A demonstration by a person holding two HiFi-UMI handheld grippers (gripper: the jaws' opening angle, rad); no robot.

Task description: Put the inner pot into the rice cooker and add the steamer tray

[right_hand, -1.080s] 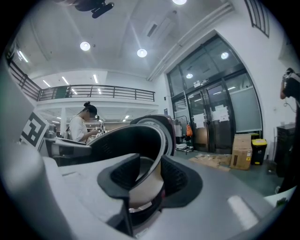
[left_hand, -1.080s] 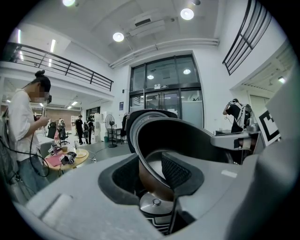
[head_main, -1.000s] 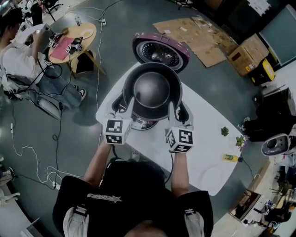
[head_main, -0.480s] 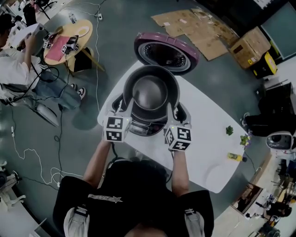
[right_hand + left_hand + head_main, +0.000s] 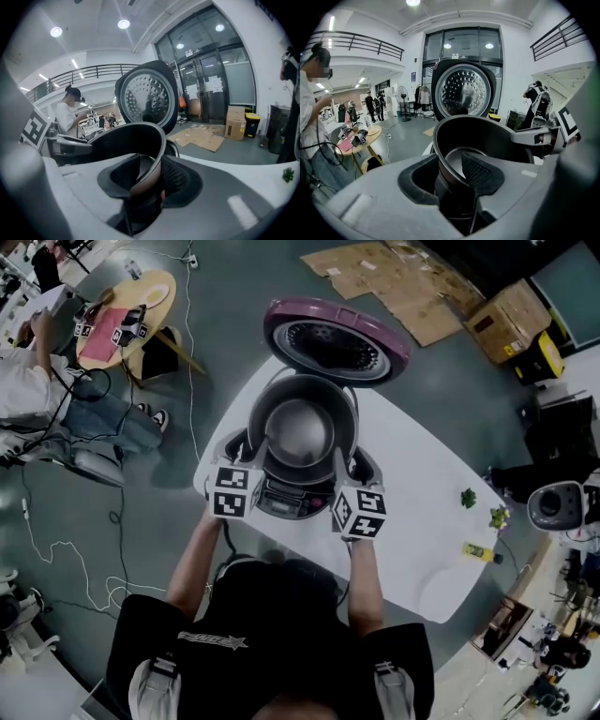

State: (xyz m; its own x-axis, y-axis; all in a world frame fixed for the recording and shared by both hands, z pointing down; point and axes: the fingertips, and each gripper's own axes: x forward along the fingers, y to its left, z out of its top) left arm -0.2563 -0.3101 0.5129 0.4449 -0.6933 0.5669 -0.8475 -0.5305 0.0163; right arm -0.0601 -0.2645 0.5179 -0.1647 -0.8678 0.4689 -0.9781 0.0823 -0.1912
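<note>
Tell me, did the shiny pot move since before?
Yes. The inner pot has dropped toward the rice cooker: its front panel, hidden under the pot before, now shows.

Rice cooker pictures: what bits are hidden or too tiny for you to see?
- Inside the rice cooker, head view: the inner pot covers it, so how deep it sits is unclear.
- Its front panel, head view: print too small.
- Cooker body, gripper views: blocked by left tongs, right tongs and pot.
- The green bit and yellow bit on the table, head view: too small to name.
</note>
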